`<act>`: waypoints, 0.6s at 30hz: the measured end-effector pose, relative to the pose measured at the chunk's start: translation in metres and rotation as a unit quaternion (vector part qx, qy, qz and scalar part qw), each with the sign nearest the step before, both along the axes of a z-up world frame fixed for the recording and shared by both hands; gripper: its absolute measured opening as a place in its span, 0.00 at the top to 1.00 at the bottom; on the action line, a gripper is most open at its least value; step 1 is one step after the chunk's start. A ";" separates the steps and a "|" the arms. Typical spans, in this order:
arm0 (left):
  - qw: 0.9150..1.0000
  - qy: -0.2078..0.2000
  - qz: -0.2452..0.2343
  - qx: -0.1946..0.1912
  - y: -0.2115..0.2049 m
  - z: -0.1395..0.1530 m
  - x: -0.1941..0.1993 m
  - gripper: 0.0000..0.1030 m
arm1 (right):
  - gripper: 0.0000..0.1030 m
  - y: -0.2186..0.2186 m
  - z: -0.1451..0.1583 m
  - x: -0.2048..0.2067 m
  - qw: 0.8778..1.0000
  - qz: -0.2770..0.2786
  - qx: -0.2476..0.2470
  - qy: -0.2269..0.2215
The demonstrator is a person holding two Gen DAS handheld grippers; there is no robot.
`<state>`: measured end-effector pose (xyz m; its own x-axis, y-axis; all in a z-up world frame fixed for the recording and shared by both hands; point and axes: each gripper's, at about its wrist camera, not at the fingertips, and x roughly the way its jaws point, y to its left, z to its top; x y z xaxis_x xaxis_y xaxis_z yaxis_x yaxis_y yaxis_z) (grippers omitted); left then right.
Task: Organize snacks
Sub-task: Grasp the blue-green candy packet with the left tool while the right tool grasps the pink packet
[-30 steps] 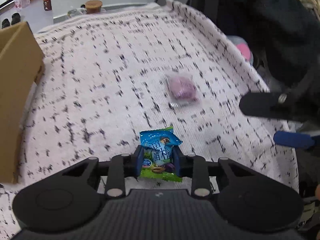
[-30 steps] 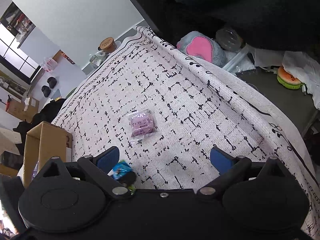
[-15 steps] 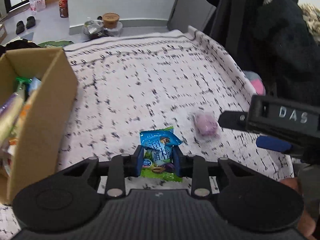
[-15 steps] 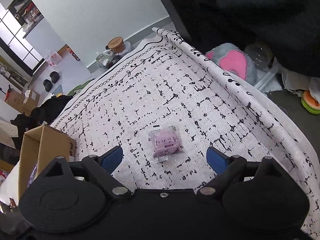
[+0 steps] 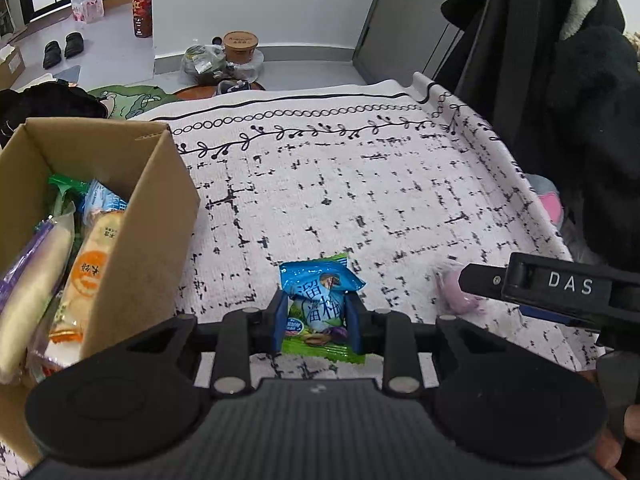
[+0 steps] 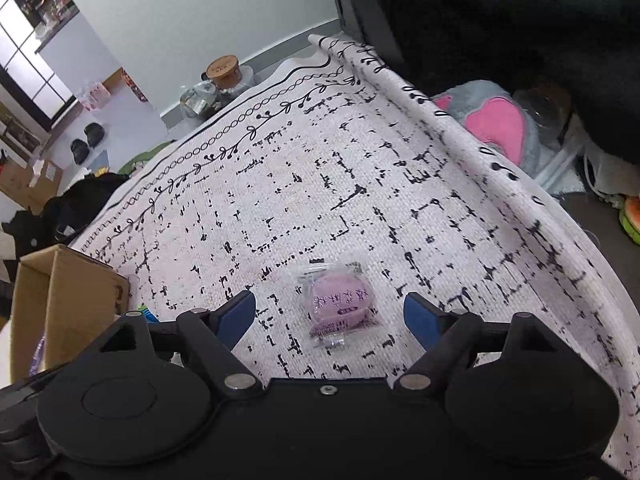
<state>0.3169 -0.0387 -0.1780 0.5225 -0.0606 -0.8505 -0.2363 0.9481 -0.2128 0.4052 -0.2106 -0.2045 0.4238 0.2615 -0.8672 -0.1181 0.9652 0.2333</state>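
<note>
My left gripper (image 5: 318,316) is shut on a small blue and green snack packet (image 5: 318,304), held above the patterned cloth. Left of it stands an open cardboard box (image 5: 136,216) with several snack packs inside. A purple wrapped snack (image 6: 340,304) lies flat on the cloth between the blue fingers of my right gripper (image 6: 330,314), whose jaws are closing with gaps still on both sides of the wrapper. In the left wrist view the right gripper (image 5: 552,300) comes in from the right and half hides the purple snack (image 5: 454,292).
The white cloth with black marks (image 5: 360,200) covers the work surface and drops off at its right edge (image 6: 520,184). A pink and grey plush (image 6: 496,128) lies beyond that edge. Dark clothing (image 5: 580,100) hangs at the right. Bottles, shoes and a jar (image 5: 240,44) sit on the floor behind.
The left gripper has carried the blue packet leftward, bringing the box's inside into view. The right gripper has moved over the purple snack, which now lies between its narrowing jaws.
</note>
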 end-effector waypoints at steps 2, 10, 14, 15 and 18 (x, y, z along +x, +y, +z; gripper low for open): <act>1.000 0.006 0.000 0.000 0.003 -0.005 0.003 0.72 | 0.22 0.004 -0.003 0.004 1.000 0.004 -0.009 -0.001; 1.000 0.025 0.000 -0.002 0.007 -0.024 0.013 0.72 | 0.22 0.014 -0.019 0.018 1.000 0.009 -0.025 0.008; 0.999 0.033 -0.001 -0.001 0.007 -0.029 0.018 0.72 | 0.29 0.018 -0.023 0.019 0.999 0.020 -0.031 0.008; 0.999 0.034 -0.001 -0.001 0.007 -0.030 0.019 0.72 | 0.33 0.018 -0.024 0.020 0.999 0.022 -0.028 0.012; 0.999 0.036 -0.003 0.001 0.004 -0.031 0.020 0.72 | 0.56 0.017 -0.029 0.022 0.999 0.022 -0.026 0.025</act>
<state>0.3366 -0.0343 -0.2090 0.4599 -0.0611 -0.8858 -0.2454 0.9500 -0.1930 0.4268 -0.1938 -0.2340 0.3695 0.2326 -0.8996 -0.1502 0.9704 0.1892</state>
